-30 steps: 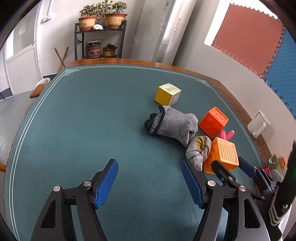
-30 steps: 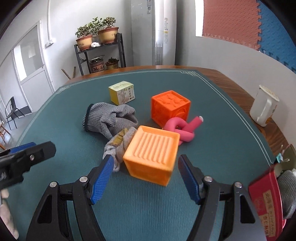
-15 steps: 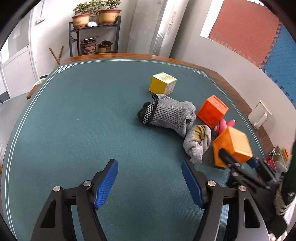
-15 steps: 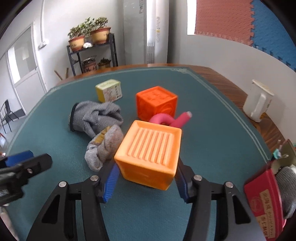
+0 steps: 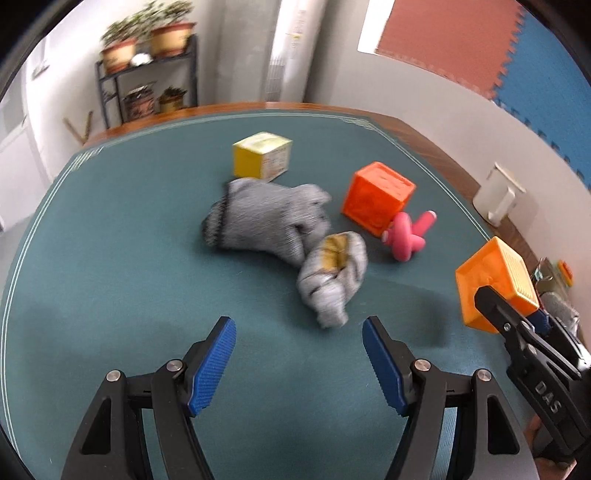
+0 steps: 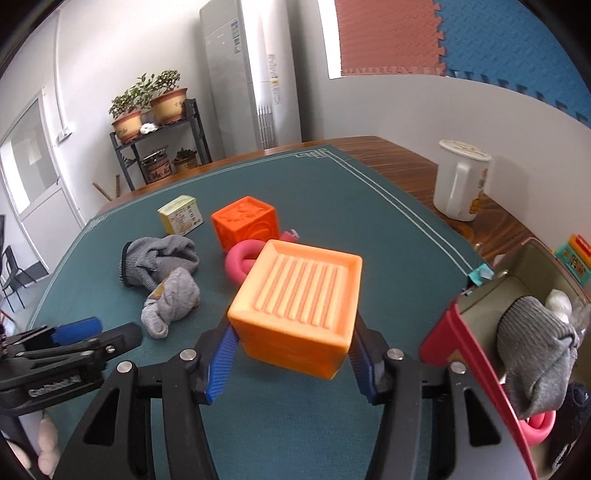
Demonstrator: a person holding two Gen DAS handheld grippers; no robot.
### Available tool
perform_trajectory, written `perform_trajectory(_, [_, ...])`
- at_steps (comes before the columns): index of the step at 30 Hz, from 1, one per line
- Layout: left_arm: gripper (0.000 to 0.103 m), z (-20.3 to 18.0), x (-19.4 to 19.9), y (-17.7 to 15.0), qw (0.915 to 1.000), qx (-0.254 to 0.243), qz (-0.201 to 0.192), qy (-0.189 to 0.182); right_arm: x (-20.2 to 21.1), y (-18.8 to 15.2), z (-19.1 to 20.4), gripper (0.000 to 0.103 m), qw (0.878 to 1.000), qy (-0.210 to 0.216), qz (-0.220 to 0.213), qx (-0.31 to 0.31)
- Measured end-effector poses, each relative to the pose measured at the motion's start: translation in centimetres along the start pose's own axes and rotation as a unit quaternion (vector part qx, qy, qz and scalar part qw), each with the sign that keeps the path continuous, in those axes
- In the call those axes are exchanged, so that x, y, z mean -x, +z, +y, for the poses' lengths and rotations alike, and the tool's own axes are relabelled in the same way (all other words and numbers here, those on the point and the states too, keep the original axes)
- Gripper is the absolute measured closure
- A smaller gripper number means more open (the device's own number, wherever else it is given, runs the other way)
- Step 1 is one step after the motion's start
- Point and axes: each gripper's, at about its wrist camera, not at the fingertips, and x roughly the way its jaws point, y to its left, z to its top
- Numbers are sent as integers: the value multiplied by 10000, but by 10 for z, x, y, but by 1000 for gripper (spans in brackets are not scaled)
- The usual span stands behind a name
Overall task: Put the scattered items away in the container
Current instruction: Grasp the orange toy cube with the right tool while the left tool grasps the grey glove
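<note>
Aloft, right gripper (image 6: 291, 363) jaws clamp ribbed orange block (image 6: 299, 306) (left gripper (image 5: 299, 363) jaws apart).

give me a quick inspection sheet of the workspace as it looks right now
surface: table of brown wood with a green mat on top
job's things: light orange block lifted off the mat; darker orange block, pink ring toy, yellow box, grey glove and balled sock lie on the mat; red container at right holds a grey sock
clutter: white mug on the wood edge
grippers: right tool shut on the light orange block; left tool open, empty, above the mat
cables: nothing seen
surroundings: plant shelf, tall white air conditioner, foam wall tiles
</note>
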Motion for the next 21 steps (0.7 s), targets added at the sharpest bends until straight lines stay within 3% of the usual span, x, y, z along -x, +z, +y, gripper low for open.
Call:
perform_trajectory(3, [30,-9,-14,8,9998,-181,20,35,-1,0,-3,44,10000,23,6,-49])
perform_trajectory(12, [31,-8,-41,20,10000,-54,9,-45,-3,-2,0,44,10000,97,22,1])
perform_trajectory(14, [43,-10,-45,19,9999,-115,0,-75,-4,-3,1,44,10000,92,31,14])
perform_trajectory(15, [60,-11,-47,18,9998,-153,22,-130,-4,-3,1,44,10000,85,32,18])
perform_trajectory(21, [64,-12,-38,14,9995,-229,-155,-137,-5,-3,0,44,10000,27,2,19])
